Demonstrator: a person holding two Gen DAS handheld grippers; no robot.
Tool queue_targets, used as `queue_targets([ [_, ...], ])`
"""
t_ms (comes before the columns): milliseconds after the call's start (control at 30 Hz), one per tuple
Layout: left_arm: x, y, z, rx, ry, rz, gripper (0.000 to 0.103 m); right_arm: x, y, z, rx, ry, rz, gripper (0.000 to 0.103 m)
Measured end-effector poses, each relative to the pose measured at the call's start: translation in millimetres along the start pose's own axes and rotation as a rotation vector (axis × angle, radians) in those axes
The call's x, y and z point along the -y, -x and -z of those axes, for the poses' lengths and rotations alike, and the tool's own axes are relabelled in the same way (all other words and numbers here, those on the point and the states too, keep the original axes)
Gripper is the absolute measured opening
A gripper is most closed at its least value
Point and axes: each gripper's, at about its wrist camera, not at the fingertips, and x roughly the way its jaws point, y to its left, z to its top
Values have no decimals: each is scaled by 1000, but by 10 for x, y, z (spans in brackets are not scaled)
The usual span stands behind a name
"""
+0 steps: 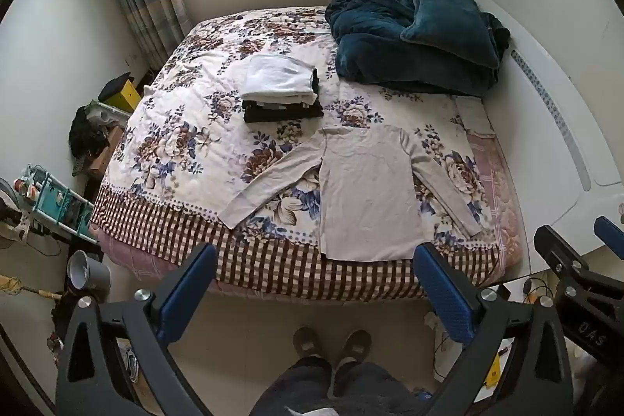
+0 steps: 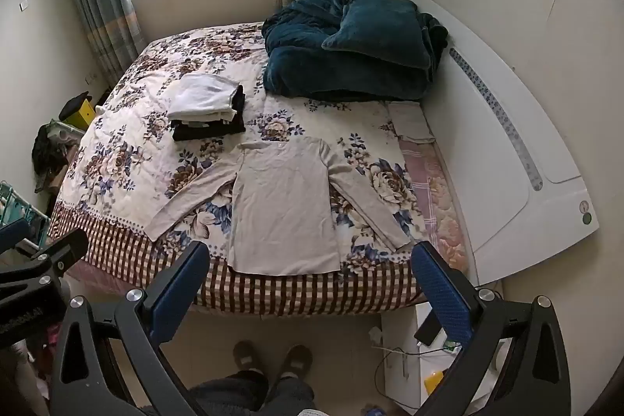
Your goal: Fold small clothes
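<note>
I stand at the near edge of the bed with both tools raised over the floor, and neither has touched anything: my left gripper point(image 1: 316, 283) has its blue pads spread wide with nothing between them, and my right gripper point(image 2: 310, 281) is just as wide and just as empty. The thing to fold is the beige long-sleeved cotton shirt point(image 1: 366, 190), lying flat and face up on the floral quilted bedspread point(image 1: 187, 143), collar toward the far side, hem just at the near brown-checked border, both sleeves splayed out and down to left and right. Beyond it, further left, sits the stack of folded white and black clothes point(image 1: 280, 92), apart from the shirt; the rumpled teal plush blanket point(image 1: 413, 38) is piled in the far right corner. I judge the fold has not begun. To do it cleanly I would come down on the two sleeves first, pinching each near the cuff through a single layer, and carry them inward across the chest so they lie flat. The cloth looks thin and limp, so a shallow pinch could also snag the bedspread beneath.
</note>
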Motion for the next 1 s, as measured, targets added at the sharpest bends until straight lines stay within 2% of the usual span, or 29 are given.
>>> queue_targets([
  [233, 0, -2, -1, -3, 12, 23, 103, 0, -1, -8, -8, 0, -1, 103],
  [1000, -9, 30, -32, 13, 16, 29, 103, -42, 44, -38, -18, -3, -17, 103],
])
